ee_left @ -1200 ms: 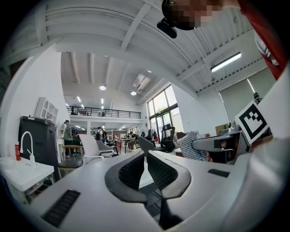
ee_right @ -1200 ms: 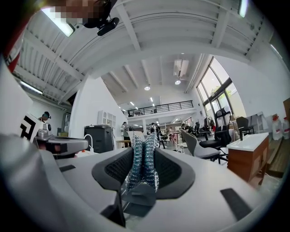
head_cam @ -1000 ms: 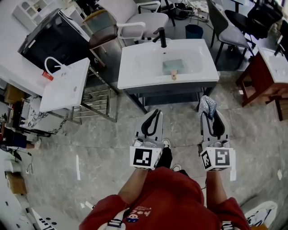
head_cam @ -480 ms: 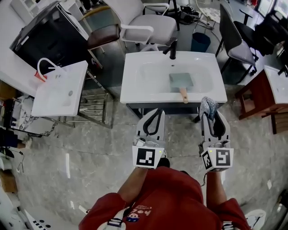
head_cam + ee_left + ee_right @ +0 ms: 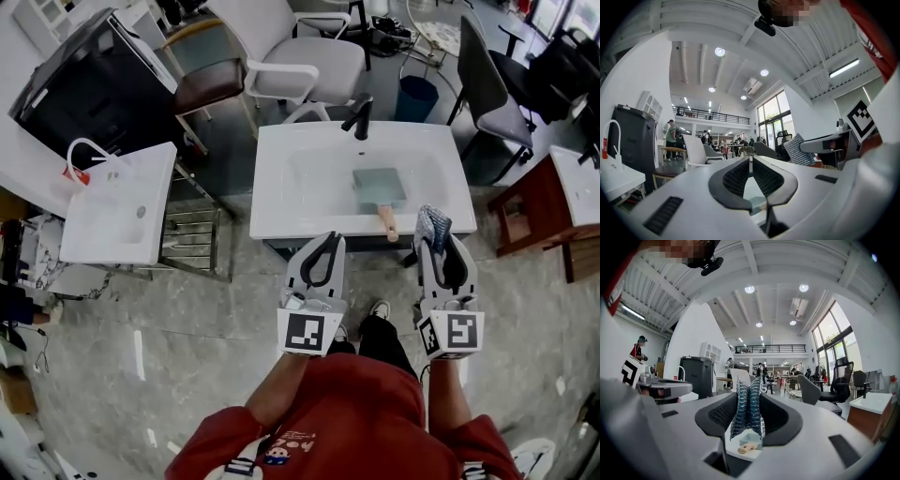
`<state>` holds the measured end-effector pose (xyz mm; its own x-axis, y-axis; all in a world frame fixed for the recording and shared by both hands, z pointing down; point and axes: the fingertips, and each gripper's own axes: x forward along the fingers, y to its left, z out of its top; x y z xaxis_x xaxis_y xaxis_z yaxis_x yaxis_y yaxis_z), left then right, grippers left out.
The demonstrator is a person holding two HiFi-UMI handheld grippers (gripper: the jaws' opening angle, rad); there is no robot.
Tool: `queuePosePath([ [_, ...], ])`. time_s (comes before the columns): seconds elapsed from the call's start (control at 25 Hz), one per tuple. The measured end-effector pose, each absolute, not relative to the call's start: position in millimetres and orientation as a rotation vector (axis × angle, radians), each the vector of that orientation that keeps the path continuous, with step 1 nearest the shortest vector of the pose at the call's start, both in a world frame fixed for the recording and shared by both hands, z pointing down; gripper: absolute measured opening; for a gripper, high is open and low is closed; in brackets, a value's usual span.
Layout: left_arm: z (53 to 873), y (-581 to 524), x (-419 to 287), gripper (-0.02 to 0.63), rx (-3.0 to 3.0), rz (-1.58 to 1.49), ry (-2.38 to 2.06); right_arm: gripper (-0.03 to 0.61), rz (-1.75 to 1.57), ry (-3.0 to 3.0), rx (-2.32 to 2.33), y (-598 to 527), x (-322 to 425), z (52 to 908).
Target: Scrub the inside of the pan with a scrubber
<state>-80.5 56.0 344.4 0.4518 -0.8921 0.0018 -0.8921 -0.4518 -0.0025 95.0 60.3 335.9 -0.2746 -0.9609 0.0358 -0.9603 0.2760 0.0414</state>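
- In the right gripper view, the jaws and the scrubber (image 5: 747, 411) hide most of the pan (image 5: 750, 437); only a pale corner and its wooden handle (image 5: 747, 447) show.
- From the head view, the pan is square, shallow and grey-green. It lies flat in the white basin (image 5: 300, 183) below the black faucet (image 5: 360, 116), with its handle pointing toward the person. Whether its inside is dirty is unclear.
- The right gripper (image 5: 433, 240) clamps the silvery mesh scrubber above the basin's front edge, apart from the pan.
- The left gripper (image 5: 750, 161) is closed and empty.
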Motion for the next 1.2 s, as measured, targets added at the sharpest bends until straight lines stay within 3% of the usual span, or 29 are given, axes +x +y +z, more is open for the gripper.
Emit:
queuePosePath([
  [0.88,327.7,-122.7,2.2,0.035,-2.574,-0.052,1.726,0.164,0.060,-2.607,1.826,-135.7,190.9,339.6],
  [1.2,334.3,-164.3,7.4,0.035,-2.566,-0.078,1.784,0.164,0.083,-2.641,1.762,-184.9,192.6,348.9],
])
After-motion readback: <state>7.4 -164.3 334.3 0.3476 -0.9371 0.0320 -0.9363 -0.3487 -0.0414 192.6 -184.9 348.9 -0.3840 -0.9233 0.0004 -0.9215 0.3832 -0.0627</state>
